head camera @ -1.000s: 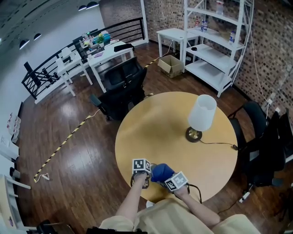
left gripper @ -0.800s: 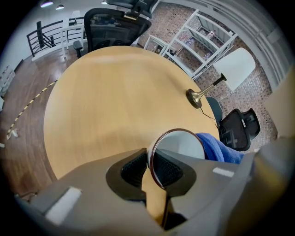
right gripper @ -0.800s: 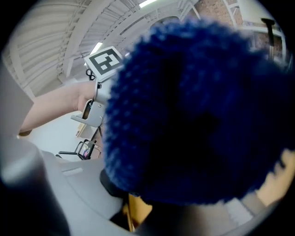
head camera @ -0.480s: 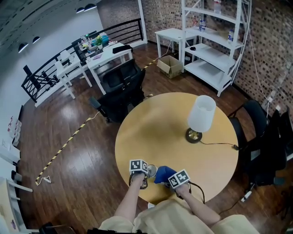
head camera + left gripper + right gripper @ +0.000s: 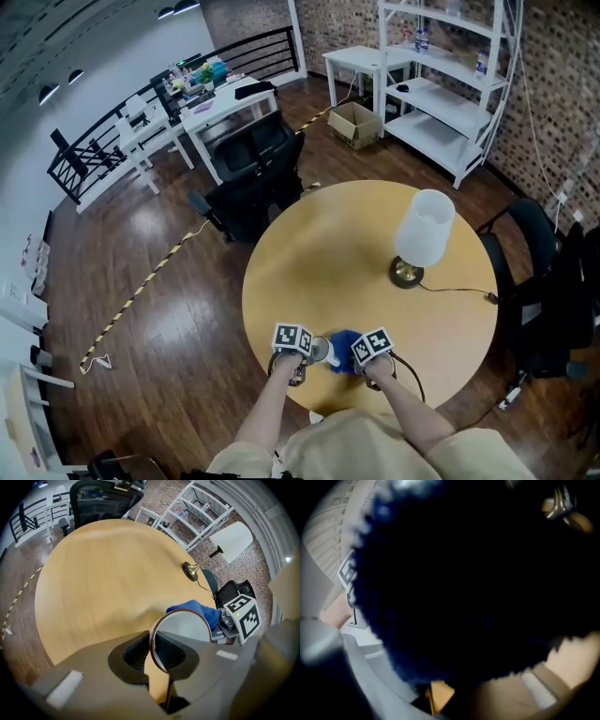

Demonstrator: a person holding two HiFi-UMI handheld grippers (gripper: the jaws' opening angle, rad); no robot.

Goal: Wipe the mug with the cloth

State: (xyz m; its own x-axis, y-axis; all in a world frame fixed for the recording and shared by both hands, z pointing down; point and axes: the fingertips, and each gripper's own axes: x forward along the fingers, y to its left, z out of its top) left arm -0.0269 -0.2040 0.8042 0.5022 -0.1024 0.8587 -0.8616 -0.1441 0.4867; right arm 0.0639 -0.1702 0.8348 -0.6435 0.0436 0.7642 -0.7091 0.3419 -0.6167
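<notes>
Head view. The mug (image 5: 322,350) is held at the near edge of the round counter (image 5: 375,234), in the lower centre of the frame. The left claw (image 5: 306,356) is on its left side. The right claw (image 5: 356,358) sets the blue cloth (image 5: 343,349) against its right side.

Judgement: wiping is under way. How much of the mug has been covered cannot be read, and the mug has not been set down.

Apart from the mug and cloth, the tan counter carries only a lamp (image 5: 424,230) with a white shade at centre right, and the lamp's cable (image 5: 459,291).

Room:
- a dark plank floor (image 5: 141,234)
- a black office chair (image 5: 253,183) above the counter in the frame
- white shelving (image 5: 441,84) against a brick wall (image 5: 553,84) at upper right
- a cardboard box (image 5: 356,125) near the shelving

Left gripper view. The left claw (image 5: 152,651) is pressed together on the mug's wall (image 5: 185,630), one pad inside the dark rim and one outside. The pale interior faces the camera. The cloth (image 5: 197,609) shows behind the rim at centre right, touching it, with the right claw just beside it.

Right gripper view. The cloth (image 5: 464,583) fills nearly the whole frame as a dark blue mass bunched over the right claw, covering its fingertips. Judged from how the cloth is carried, the claw is pinching it. A sliver of counter shows at lower centre.
</notes>
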